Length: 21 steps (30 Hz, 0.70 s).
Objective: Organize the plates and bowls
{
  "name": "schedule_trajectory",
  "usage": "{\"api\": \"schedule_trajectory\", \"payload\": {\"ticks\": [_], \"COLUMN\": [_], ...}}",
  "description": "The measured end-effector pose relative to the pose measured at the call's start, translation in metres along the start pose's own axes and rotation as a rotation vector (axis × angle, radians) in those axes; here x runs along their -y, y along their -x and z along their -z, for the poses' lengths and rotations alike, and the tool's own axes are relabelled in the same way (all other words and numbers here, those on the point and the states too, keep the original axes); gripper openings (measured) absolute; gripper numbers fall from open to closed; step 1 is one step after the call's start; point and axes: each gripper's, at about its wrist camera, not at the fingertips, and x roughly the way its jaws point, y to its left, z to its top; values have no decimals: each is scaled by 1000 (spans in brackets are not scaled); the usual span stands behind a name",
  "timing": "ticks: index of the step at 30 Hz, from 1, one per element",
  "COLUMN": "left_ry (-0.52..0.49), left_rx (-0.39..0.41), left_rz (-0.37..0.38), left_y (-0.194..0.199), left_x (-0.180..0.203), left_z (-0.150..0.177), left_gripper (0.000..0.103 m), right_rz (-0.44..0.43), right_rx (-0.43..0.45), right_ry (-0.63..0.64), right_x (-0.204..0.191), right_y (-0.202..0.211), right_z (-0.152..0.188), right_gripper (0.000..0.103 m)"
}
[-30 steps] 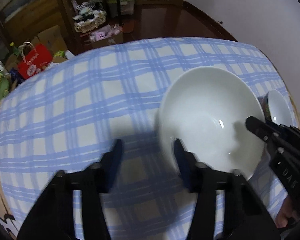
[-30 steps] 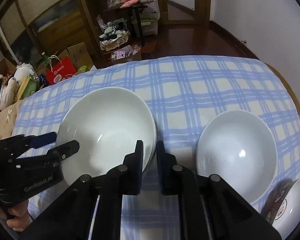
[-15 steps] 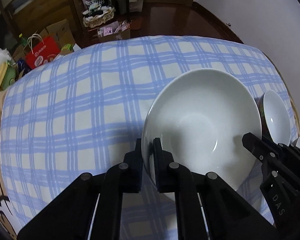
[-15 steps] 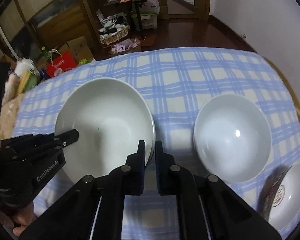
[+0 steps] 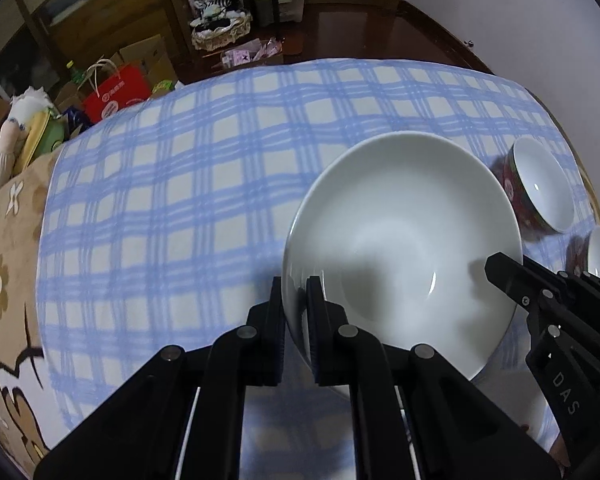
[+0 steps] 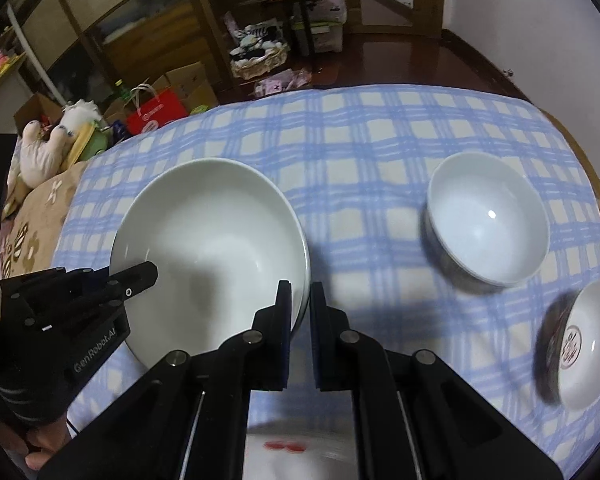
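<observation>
Two wrist views over a table covered by a blue-and-white checked cloth. In the left wrist view, the left gripper occupies the lower centre of the frame; its jaws are closed on the near-left rim of the large white bowl, one finger outside the wall and one inside. The bowl fills the centre right of the frame. The right gripper enters from the lower right and meets the bowl's opposite rim. Beyond the bowl, at the right edge, stand a red-patterned bowl and, below it, part of a second small bowl, both apart from the large one.

In the right wrist view, the right gripper sits at lower centre with its jaws clamped on the right-hand rim of the large white bowl, which lies in the centre left of the frame. The left gripper reaches in from the lower left onto the bowl's far rim, carried by a hand partly seen in the bottom-left corner. A medium white bowl stands upright at the centre right, well apart from the large bowl. A small patterned bowl appears at the lower right edge, blurred. A red paper bag shows beyond the table in the upper left.
</observation>
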Motion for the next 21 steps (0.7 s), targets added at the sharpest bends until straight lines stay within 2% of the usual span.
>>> {"api": "schedule_trajectory", "payload": {"ticks": [10, 21], "left_ry": [29, 83], "left_rx": [25, 14], "left_rz": [-6, 58], "left_y": [44, 56], "left_x": [-34, -66], "left_z": [37, 75], "left_gripper": [10, 10], "right_rz": [-14, -27], "right_rx": [34, 56], "right_ry": [49, 47], "right_x": [-47, -75], "right_y": [36, 54], "right_z": [24, 60], "right_gripper": [9, 10]}}
